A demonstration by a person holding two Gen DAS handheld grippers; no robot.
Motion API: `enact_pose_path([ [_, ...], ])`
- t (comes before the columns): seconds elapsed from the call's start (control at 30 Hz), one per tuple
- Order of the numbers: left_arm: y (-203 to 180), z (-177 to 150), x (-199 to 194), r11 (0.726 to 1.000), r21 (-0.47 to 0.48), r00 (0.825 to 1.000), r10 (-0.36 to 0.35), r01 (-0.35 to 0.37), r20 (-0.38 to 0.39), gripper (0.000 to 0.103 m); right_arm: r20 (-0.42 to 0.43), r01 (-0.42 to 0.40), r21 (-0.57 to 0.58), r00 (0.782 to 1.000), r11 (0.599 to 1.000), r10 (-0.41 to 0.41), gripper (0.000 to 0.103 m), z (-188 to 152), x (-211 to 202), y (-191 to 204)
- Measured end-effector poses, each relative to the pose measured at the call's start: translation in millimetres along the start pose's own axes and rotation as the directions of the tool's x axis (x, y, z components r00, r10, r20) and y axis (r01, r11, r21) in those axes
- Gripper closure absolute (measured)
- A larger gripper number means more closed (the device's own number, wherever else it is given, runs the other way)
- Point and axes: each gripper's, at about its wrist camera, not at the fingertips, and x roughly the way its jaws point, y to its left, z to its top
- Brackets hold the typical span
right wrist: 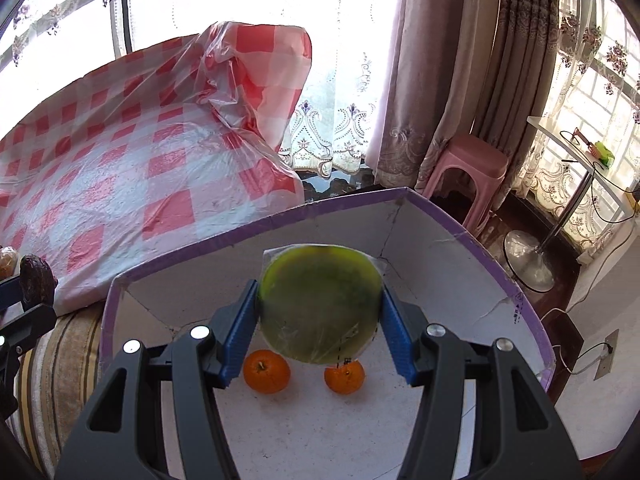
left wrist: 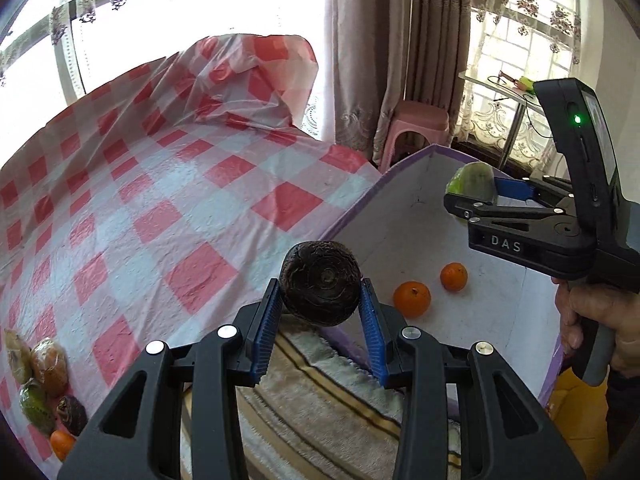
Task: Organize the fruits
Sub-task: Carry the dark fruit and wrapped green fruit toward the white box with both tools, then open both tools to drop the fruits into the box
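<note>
Dark brown fruit [left wrist: 320, 282], round, rough-skinned, with ringed markings around a stem scar facing the camera, sits clamped between the blue pads of the left tool [left wrist: 320, 312]; the tool's two sides are together on it, gripping left and right of its widest part. Green fruit [right wrist: 318, 302], larger, round, wrapped in clear film, is clamped the same way in the right tool [right wrist: 320, 312]. Key relation: the box [right wrist: 460, 280], white inside with a purple rim, lies forward and below both tools. The green fruit hangs directly over the box floor, so the right hand is the nearer one to a drop. The brown fruit hangs over the near-left rim of the box, above a striped towel [left wrist: 320, 400], with the box interior off to its right in the left wrist view; judged, it needs a short carry rightward before release. Neither fruit shows a marked long axis. Two oranges [right wrist: 266, 372] already lie on the box floor, near each other but apart, just beneath the green fruit; a release straight down could land on them. Outward: the checked desk cloth [left wrist: 160, 200] spreads to the left, with a cluster of remaining fruit [left wrist: 44, 392] at its near-left edge, some film-wrapped, well apart from the box. Sorting judged partly done.
</note>
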Motion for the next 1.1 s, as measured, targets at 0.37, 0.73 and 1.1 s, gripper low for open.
enact_pose_path([
  [0.37,-44.5,17.0,73.5,0.988,0.139,0.988,-0.045,0.067,-0.150,0.066,-0.124,0.024,-0.075,0.992,0.997,-0.033,0.045,17.9,57.6,-12.2],
  [0.73,-67.2,6.9,125.7,0.959,0.282,0.951,0.074,0.014,-0.299,0.066,-0.278,0.002,-0.162,0.959,0.987,-0.047,0.045,7.3,118.4,4.1],
  [1.1,-78.4,-5.2,140.8,0.938,0.348,0.939,0.133,-0.015,-0.318,0.065,-0.335,-0.005,-0.157,0.941,0.988,-0.048,0.044,-4.8,135.7,6.8],
])
